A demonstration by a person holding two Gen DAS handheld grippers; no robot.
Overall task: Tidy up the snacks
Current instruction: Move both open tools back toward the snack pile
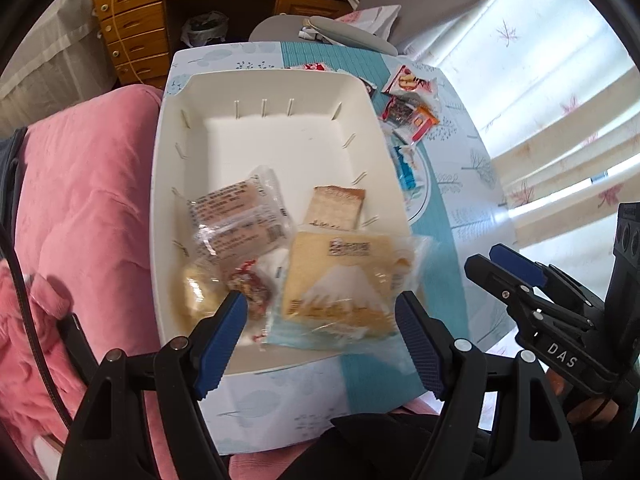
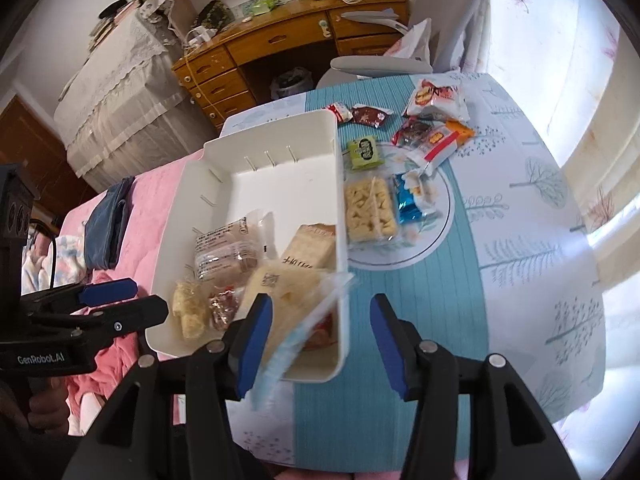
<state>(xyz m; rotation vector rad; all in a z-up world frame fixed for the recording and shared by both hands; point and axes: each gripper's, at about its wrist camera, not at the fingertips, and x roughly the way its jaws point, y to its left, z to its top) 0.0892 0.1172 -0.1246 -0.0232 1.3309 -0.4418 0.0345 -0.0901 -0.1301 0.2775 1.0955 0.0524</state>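
Observation:
A white bin (image 1: pixel 276 76) (image 2: pixel 280 120) stands on the table's left half and holds several wrapped snacks. A clear-wrapped brown cake (image 1: pixel 236 216), a toast packet (image 1: pixel 336 208), a pale puffed snack (image 1: pixel 196 292) and a small red-brown candy (image 1: pixel 250 288) lie in its near end. A cake slice packet with a mountain print (image 1: pixel 340 280) (image 2: pixel 288 292) rests over the bin's near right rim. My left gripper (image 1: pixel 320 304) hangs open above that packet. My right gripper (image 2: pixel 320 304) is open too, with the packet's edge beside its left finger (image 2: pixel 256 332).
Loose snacks lie right of the bin: a green packet (image 2: pixel 363 153), a clear cracker pack (image 2: pixel 370 208), a blue packet (image 2: pixel 408 200), a red-and-white bag (image 2: pixel 436 98). Pink bedding (image 1: pixel 80 200) borders the table's left. A wooden desk (image 2: pixel 280 48) and grey chair (image 2: pixel 380 66) stand behind.

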